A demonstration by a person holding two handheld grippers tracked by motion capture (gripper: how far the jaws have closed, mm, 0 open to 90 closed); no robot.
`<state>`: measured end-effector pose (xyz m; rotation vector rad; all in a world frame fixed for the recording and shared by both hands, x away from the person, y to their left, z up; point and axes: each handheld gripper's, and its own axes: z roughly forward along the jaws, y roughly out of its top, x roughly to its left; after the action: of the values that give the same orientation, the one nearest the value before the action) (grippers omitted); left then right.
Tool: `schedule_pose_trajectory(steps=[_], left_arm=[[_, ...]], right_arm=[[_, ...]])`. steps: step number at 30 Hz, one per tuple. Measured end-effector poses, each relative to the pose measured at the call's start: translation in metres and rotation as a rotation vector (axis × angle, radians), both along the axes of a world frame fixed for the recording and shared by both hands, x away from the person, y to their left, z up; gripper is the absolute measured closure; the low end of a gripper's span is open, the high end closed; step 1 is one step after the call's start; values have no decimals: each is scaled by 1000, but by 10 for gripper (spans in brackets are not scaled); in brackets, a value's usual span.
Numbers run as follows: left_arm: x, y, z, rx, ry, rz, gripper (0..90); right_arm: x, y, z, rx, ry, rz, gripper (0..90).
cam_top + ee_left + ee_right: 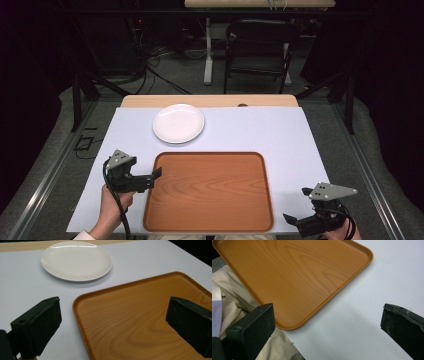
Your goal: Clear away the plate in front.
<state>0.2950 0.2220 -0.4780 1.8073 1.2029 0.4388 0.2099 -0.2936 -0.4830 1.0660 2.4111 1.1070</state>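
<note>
Hovering both tongs at the tray (209, 192), nothing gripped yet. Left tongs (156, 174) sit lower left of the high view, jaws spread wide & empty, tips touching or just beside the tray's left rim near its far-left corner; can't tell contact. Right tongs (291, 219) at lower right, also wide open, empty, just off the tray's near-right corner. Tray sits center-bottom on the bench (280, 135), long axis running left-right. White plate (178, 123) lies beyond it, upper left of center, apart from the tray.

Left tongs are nearer the plate, so prob that side goes for it: forward & slightly right.

Left gripper view: plate (76, 260) empty, tray corner (82, 298) between the jaws. Right gripper view adds the tray overhanging the bench edge, w/ beige cloth (234, 302) below.
</note>
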Motion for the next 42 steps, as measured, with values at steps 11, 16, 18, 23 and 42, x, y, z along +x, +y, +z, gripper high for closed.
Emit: schedule_pose_trajectory(steps=[11, 16, 18, 23, 42], left_arm=[[26, -16, -4, -55, 35, 2, 3], [33, -20, -4, -68, 45, 13, 3], [36, -20, -5, -78, 46, 22, 3], [49, -22, -7, -133, 76, 62, 3], [97, -31, -28, -367, 234, 201, 2]], right_arm=[[0, 0, 0, 1, 0, 2, 0], [0, 0, 0, 1, 1, 3, 0], [0, 0, 0, 1, 0, 3, 0], [0, 0, 0, 1, 3, 3, 0], [0, -1, 0, 5, 1, 11, 0]])
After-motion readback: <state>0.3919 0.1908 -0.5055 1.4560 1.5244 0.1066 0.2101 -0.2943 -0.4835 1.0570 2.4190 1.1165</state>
